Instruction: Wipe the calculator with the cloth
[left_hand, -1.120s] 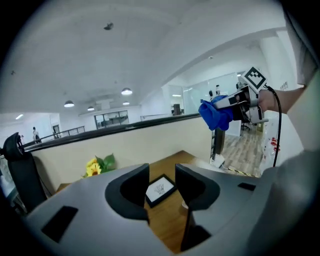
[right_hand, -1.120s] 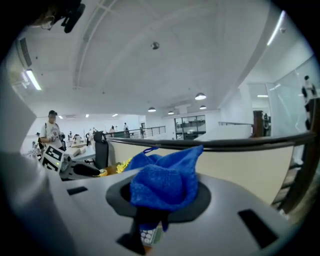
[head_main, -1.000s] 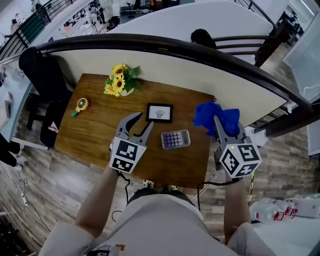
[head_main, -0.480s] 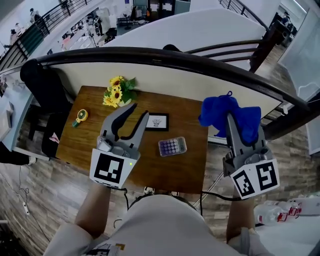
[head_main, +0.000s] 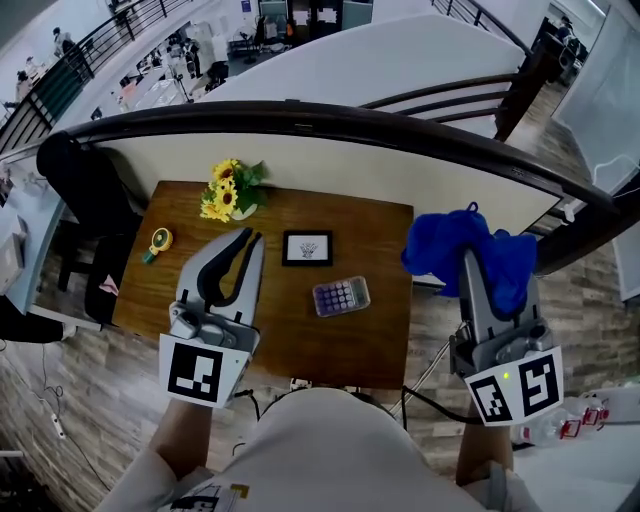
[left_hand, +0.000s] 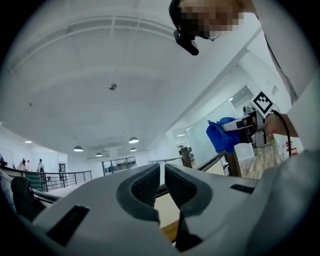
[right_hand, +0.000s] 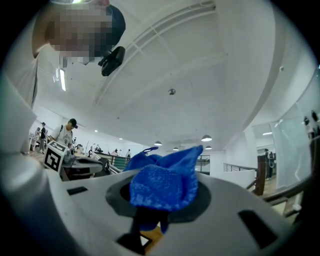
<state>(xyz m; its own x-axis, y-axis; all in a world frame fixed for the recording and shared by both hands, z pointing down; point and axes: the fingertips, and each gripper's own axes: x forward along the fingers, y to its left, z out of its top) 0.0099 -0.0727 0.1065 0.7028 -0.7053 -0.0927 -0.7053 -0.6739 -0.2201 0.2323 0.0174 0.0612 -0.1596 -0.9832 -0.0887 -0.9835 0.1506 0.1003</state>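
The small calculator (head_main: 340, 296) with purple keys lies flat on the wooden table (head_main: 380, 345), right of centre. My right gripper (head_main: 468, 262) is shut on the blue cloth (head_main: 470, 255), held high beyond the table's right edge. In the right gripper view the cloth (right_hand: 165, 185) bunches between the jaws of the right gripper (right_hand: 162, 192) and hides the pads. My left gripper (head_main: 248, 238) hangs above the table's left half. Its jaws have just been closing and now stand almost together, with nothing between them, as the left gripper view shows (left_hand: 162, 182). Neither gripper touches the calculator.
A small framed picture (head_main: 307, 248) lies behind the calculator. Sunflowers (head_main: 228, 192) stand at the table's back left, and a yellow round gadget (head_main: 158, 241) lies at its left edge. A dark curved railing (head_main: 400, 130) runs behind the table. A black chair (head_main: 85, 170) stands to the left.
Both grippers have risen from near the table toward the camera. The left jaws went from wide open to nearly together. The cloth rose with the right gripper.
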